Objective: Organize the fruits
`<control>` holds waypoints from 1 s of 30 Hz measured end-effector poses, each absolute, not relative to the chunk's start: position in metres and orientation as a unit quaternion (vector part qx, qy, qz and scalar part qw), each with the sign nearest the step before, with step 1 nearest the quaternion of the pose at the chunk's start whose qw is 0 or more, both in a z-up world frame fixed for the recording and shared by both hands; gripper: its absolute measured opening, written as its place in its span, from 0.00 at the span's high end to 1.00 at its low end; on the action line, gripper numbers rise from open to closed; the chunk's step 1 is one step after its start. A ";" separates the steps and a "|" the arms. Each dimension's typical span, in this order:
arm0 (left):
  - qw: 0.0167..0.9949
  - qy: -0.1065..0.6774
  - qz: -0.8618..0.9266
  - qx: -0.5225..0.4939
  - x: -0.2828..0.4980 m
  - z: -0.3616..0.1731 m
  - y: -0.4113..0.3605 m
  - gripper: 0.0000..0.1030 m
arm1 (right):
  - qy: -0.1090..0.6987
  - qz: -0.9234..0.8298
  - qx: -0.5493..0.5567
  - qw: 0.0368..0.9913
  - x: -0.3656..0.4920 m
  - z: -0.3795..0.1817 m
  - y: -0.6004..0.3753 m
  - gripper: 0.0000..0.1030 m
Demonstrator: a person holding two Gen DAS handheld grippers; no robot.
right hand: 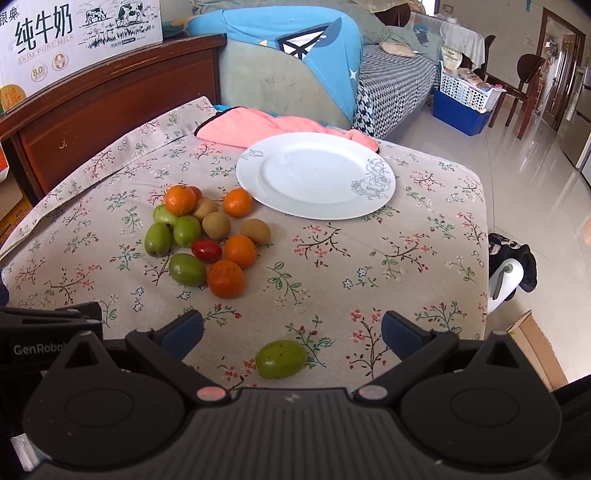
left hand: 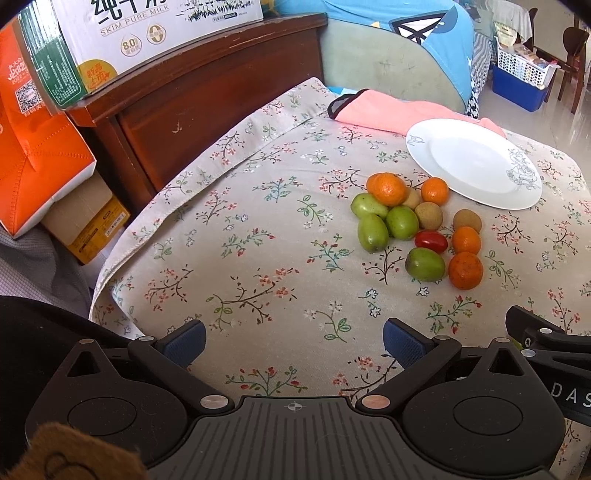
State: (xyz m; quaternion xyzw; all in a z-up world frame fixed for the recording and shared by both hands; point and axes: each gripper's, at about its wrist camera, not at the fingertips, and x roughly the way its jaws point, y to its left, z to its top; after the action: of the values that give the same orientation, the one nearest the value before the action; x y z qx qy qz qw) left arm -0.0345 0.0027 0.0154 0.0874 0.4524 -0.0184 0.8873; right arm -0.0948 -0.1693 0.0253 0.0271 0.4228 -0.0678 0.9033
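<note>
A pile of fruit point(left hand: 417, 225) lies on the floral tablecloth: several oranges, green fruits, brown kiwis and a red tomato point(left hand: 431, 240). It also shows in the right wrist view point(right hand: 207, 236). An empty white plate point(left hand: 472, 162) point(right hand: 316, 175) sits just behind the pile. One green fruit point(right hand: 280, 359) lies alone on the cloth between my right gripper's open fingers, untouched. My right gripper point(right hand: 291, 332) is open. My left gripper point(left hand: 294, 341) is open and empty, well short of the pile, over bare cloth.
A pink cloth point(left hand: 399, 110) point(right hand: 266, 125) lies behind the plate. A wooden headboard point(left hand: 207, 107) with a milk carton box point(left hand: 147, 33) stands at the back left. The table's right edge point(right hand: 484, 258) drops to the tiled floor.
</note>
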 end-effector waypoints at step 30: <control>0.901 0.419 -0.077 0.078 -0.003 0.025 0.002 0.01 | 0.433 -0.027 0.096 0.896 -0.121 0.006 -0.212 0.10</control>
State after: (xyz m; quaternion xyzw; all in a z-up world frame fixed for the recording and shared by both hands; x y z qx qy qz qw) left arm -0.0033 0.0020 0.0254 0.0776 0.4194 -0.0771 0.9012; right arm -0.1212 -0.2119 0.0057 0.0957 0.4335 -0.0275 0.8957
